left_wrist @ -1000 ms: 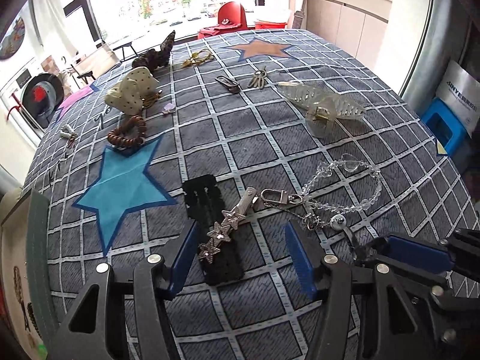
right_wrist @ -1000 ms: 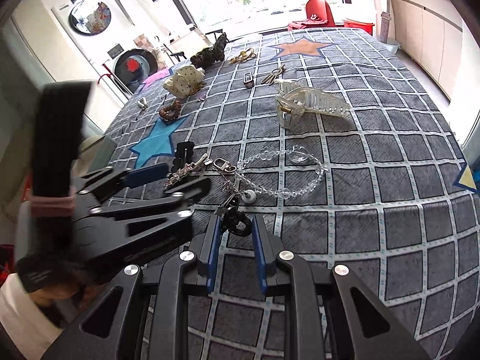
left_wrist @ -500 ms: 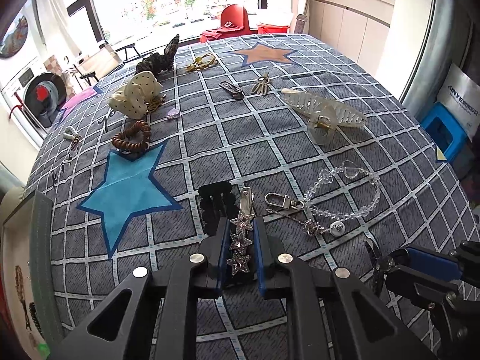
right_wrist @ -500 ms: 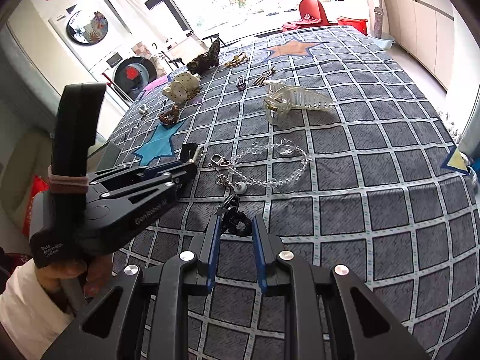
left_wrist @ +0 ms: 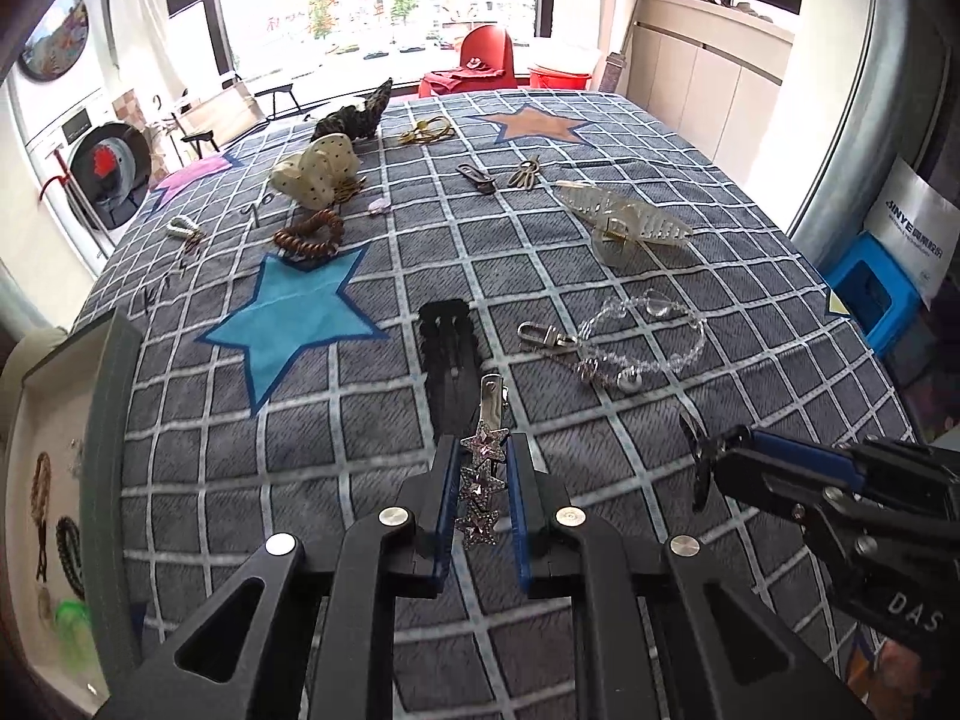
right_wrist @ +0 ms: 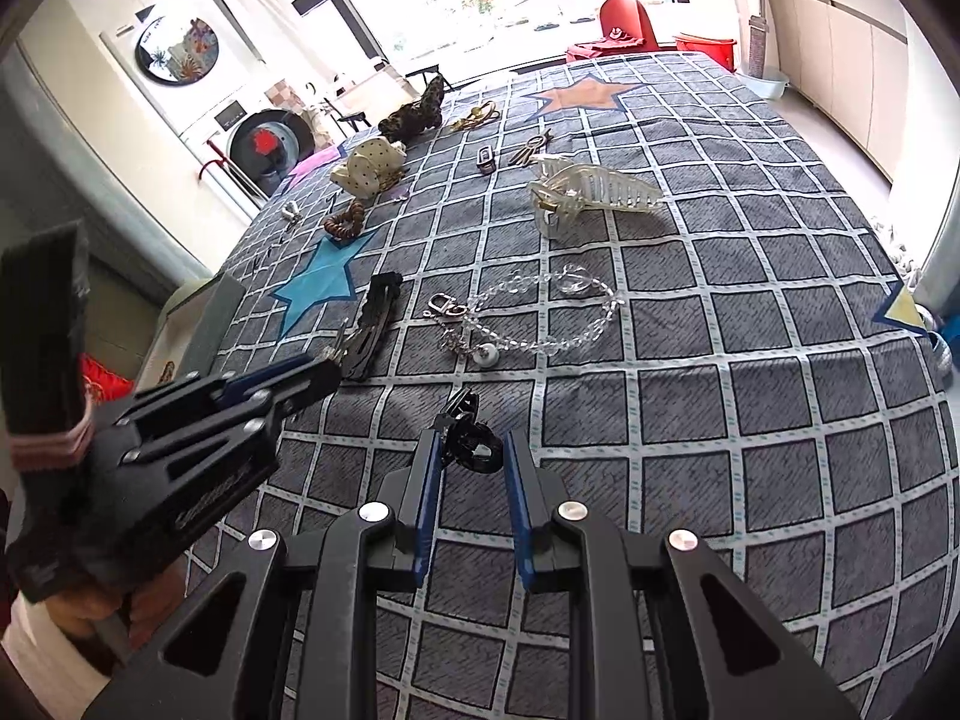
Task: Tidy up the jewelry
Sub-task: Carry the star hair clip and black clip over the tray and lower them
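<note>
Only from the left wrist view, tray (left_wrist: 114, 420) contents show.

Left gripper (left_wrist: 478, 483) clamped on star hair clip (left_wrist: 480, 480), black comb (left_wrist: 449, 360) at 12 o'clock, bead bracelet (left_wrist: 642, 342) at 2 o'clock

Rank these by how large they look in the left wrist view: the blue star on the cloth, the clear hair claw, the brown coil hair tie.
1. blue star
2. clear hair claw
3. brown coil hair tie

The star lies nearer to the camera, so its lead may be partly apparent.
</note>
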Tool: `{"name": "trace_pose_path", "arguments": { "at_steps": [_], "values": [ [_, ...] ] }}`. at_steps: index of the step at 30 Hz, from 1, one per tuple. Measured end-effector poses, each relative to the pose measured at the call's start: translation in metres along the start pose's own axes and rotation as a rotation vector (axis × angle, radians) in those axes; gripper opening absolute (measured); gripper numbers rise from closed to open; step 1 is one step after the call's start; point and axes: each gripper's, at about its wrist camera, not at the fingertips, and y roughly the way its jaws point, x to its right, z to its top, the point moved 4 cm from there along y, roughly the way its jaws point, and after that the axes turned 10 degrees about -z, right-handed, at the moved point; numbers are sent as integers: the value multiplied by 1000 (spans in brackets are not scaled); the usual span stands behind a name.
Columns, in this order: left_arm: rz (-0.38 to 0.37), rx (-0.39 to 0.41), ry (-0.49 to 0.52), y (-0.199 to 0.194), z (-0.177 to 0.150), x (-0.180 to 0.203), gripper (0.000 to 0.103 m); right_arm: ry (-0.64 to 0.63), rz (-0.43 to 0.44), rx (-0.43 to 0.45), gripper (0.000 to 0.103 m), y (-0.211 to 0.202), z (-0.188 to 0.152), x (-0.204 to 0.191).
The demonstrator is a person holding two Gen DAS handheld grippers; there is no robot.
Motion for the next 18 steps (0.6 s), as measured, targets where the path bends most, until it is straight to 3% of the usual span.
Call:
{"name": "trace_pose_path", "arguments": {
  "at_steps": [18],
  "values": [
    [59,96,-93,-63,-51,-33,17,-79,3,-24,23,-5,-16,-44]
  ]
}}
